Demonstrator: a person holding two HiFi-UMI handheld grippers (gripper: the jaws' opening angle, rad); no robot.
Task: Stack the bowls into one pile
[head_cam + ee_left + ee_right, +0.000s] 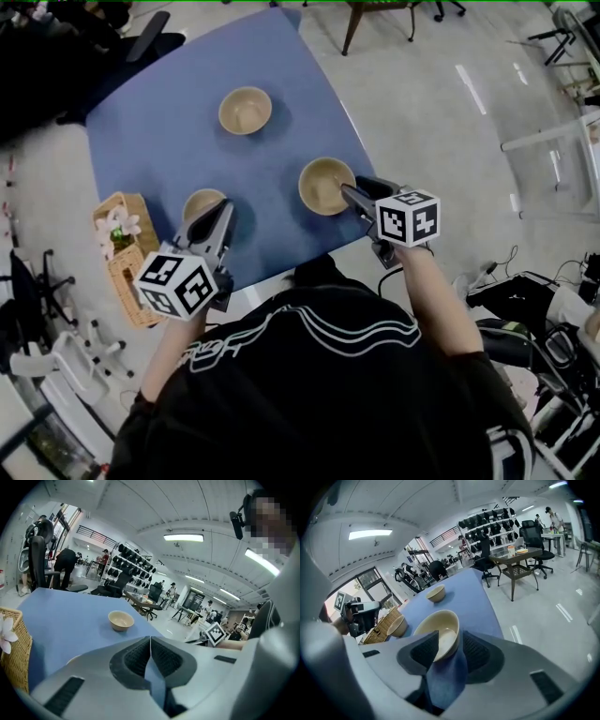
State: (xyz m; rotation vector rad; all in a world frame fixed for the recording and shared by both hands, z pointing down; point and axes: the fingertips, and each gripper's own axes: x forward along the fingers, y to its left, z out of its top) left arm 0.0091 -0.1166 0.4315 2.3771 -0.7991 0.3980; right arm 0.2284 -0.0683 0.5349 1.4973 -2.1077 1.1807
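Right claw (pixel 450 635) open astride the bowl (pixel 439 623) rim at the edge of the table (pixel 465 595), left claw (pixel 150 640) closed

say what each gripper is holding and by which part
Nothing yet. The right gripper straddles the near rim of a beige bowl, pads not visibly pressing it; the left gripper is shut, empty.

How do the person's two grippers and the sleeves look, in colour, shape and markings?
Both the left gripper and the right gripper have grey, tapering jaws with dark ribbed pads. Each carries a white cube with black square markers. The person wears a black top with white curved lines.
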